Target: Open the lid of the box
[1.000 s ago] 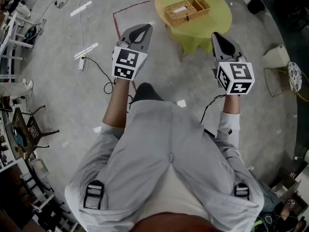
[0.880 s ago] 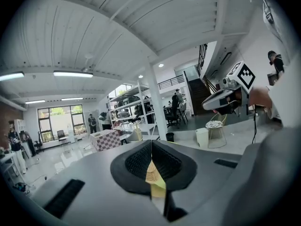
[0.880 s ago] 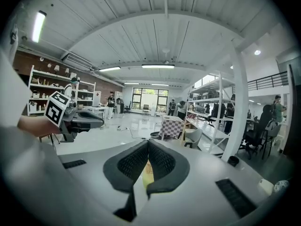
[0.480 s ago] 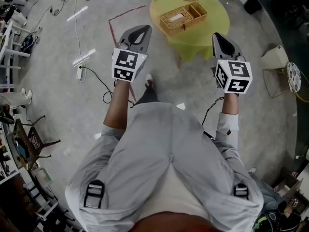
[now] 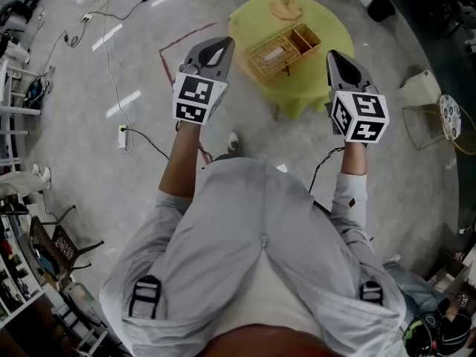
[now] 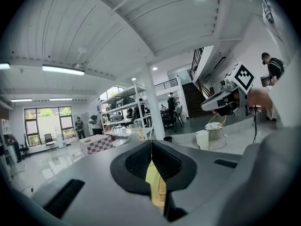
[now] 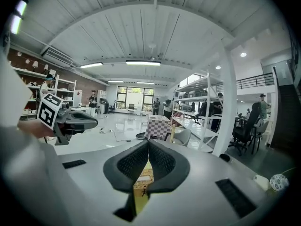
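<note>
A woven wicker box (image 5: 282, 49) stands on a round yellow table (image 5: 327, 28) ahead of me; at this distance I cannot tell how its lid lies. My left gripper (image 5: 218, 44) hangs in the air left of the table, jaws shut and empty. My right gripper (image 5: 337, 56) is held level with it over the table's near right edge, also shut with nothing in it. In the left gripper view, a sliver of the box (image 6: 161, 192) shows below the closed left gripper (image 6: 151, 142). The right gripper view shows the box (image 7: 142, 178) under the shut right gripper (image 7: 148, 142).
A wooden stand (image 5: 286, 6) sits at the table's far side. Red tape (image 5: 178, 39) marks the concrete floor, and cables (image 5: 141, 143) run to a power strip (image 5: 123, 136) on the left. A white bin (image 5: 420, 88) and wire stool (image 5: 450, 117) stand right. Shelving lines the left edge.
The table and box have drawn nearer and lower in the head view as the person steps forward. Both grippers stay shut and held as before.
</note>
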The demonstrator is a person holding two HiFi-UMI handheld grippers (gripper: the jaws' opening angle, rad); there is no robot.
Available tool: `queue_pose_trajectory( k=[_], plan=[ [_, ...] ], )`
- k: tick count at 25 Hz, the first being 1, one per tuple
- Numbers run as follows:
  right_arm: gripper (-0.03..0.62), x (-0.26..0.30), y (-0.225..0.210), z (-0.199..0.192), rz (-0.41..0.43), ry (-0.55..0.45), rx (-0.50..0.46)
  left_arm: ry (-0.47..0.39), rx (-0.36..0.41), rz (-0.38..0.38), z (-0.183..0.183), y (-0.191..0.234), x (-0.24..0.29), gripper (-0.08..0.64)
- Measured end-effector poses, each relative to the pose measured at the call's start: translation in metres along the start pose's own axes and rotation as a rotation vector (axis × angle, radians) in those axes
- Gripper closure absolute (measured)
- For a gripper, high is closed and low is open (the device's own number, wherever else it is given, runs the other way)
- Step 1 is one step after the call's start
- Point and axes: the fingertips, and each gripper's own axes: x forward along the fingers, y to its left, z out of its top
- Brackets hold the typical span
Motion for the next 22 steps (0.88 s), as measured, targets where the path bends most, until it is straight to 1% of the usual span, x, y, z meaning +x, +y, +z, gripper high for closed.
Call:
queue_pose_trajectory(
  k=[9,14,19,22],
  plan=[
    [0.569,0.057,0.003,0.012,-0.047,0.015,-0.002,-0.009,0.003,-0.091,-0.008,0.051,0.049,0.531],
    [0.568,0.084,0.003,0.009,-0.070,0.040,0.007,-0.009,0.004,-0.145,-0.014,0.071,0.074,0.531],
    [0.568,0.101,0.002,-0.011,-0.098,0.082,0.046,0.013,-0.007,-0.191,-0.033,0.080,0.092,0.531],
    [0.566,0.099,0.002,-0.036,-0.104,0.126,0.066,0.032,-0.023,-0.211,-0.046,0.069,0.097,0.531]
  ],
)
